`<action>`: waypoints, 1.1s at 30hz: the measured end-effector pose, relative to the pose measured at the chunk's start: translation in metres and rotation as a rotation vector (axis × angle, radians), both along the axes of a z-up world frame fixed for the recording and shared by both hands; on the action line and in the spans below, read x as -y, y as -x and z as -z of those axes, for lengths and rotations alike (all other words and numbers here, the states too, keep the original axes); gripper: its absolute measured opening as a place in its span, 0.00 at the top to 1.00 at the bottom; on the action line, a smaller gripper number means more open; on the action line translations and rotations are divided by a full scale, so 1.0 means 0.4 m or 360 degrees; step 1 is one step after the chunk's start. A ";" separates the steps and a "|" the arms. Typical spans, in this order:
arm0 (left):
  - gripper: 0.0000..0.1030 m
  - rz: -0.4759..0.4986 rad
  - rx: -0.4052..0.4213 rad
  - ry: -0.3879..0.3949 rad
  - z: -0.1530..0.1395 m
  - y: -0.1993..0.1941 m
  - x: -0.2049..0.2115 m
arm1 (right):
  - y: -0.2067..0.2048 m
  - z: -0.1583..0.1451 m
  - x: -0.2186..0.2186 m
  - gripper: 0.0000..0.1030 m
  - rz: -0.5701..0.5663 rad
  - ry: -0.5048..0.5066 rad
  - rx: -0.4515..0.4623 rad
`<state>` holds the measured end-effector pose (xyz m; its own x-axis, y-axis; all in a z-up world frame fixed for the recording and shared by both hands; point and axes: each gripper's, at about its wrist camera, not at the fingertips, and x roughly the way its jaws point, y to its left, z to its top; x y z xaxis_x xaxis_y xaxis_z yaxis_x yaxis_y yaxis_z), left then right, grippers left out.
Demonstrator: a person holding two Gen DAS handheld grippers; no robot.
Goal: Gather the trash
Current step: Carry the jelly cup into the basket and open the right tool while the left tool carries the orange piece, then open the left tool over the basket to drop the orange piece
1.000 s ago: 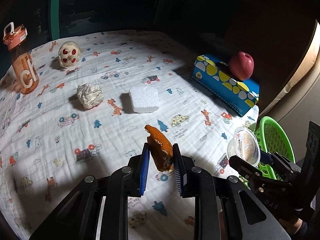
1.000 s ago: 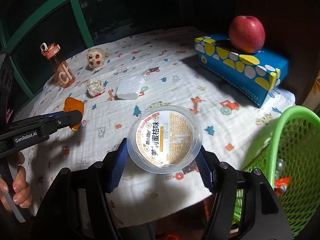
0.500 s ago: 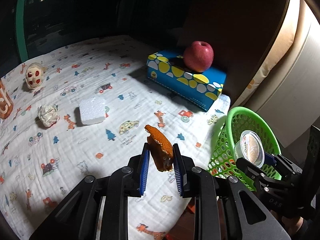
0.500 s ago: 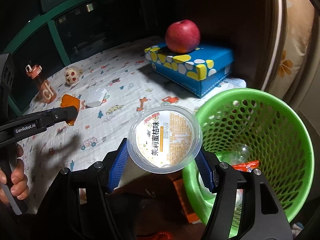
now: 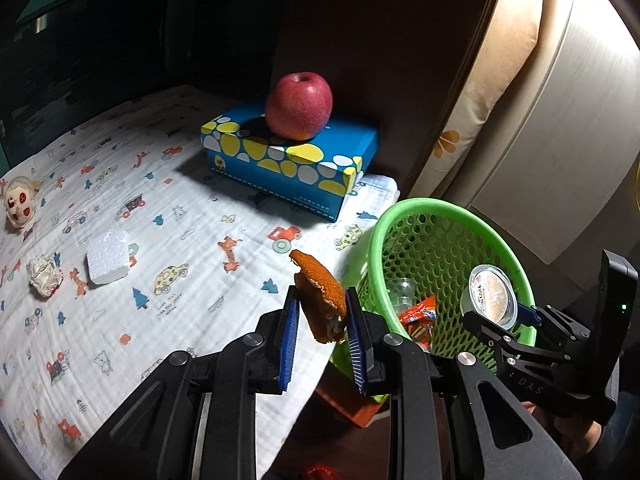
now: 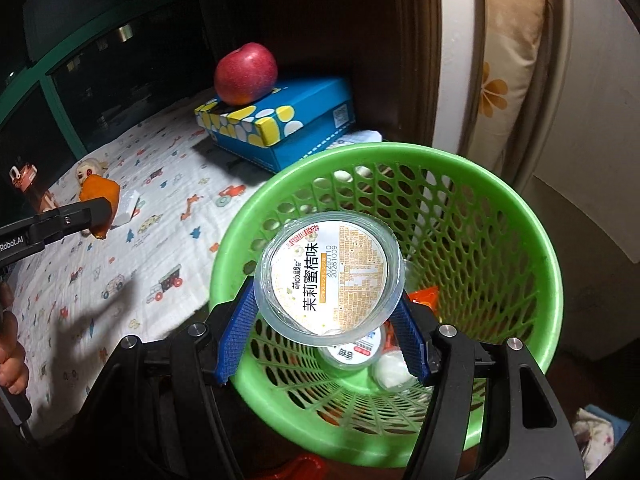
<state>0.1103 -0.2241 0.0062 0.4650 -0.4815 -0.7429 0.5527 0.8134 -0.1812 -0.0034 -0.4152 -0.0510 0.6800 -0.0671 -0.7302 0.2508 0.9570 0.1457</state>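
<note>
My left gripper (image 5: 320, 320) is shut on a piece of orange peel (image 5: 322, 296), held over the edge of the patterned bedsheet (image 5: 120, 280), just left of the green mesh basket (image 5: 376, 236). My right gripper (image 6: 326, 312) is shut on a clear plastic jelly cup (image 6: 330, 276) with a printed lid, held above the opening of the green basket (image 6: 520, 220). In the left wrist view the same cup (image 5: 490, 294) hangs over the basket's right side. The basket holds a red wrapper (image 5: 418, 314), another small cup (image 6: 354, 354) and clear plastic.
On the sheet lie a crumpled paper ball (image 5: 44, 276), a white foam block (image 5: 108, 250) and a small toy head (image 5: 20, 202). A red apple (image 5: 298, 106) rests on a blue spotted box (image 5: 288, 160). A wooden headboard and a cushion stand behind the basket.
Both grippers have swung right, from over the sheet to the basket. The cup now hangs over the basket's opening; the peel has reached the bed's edge. Both grips are unchanged.
</note>
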 end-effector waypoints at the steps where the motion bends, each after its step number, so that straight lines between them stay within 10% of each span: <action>1: 0.78 0.0016 0.0000 -0.0002 0.000 0.003 0.013 | 0.006 0.002 0.012 0.38 0.0018 -0.0002 -0.0005; 33: 0.78 0.0324 -0.0058 -0.0066 0.038 0.083 0.254 | 0.132 -0.014 0.132 0.27 0.0216 -0.0029 0.0054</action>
<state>0.0773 -0.3255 -0.0088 0.3338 -0.5316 -0.7785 0.7003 0.6926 -0.1727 -0.0561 -0.4680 -0.0452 0.6898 -0.1470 -0.7089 0.3725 0.9117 0.1734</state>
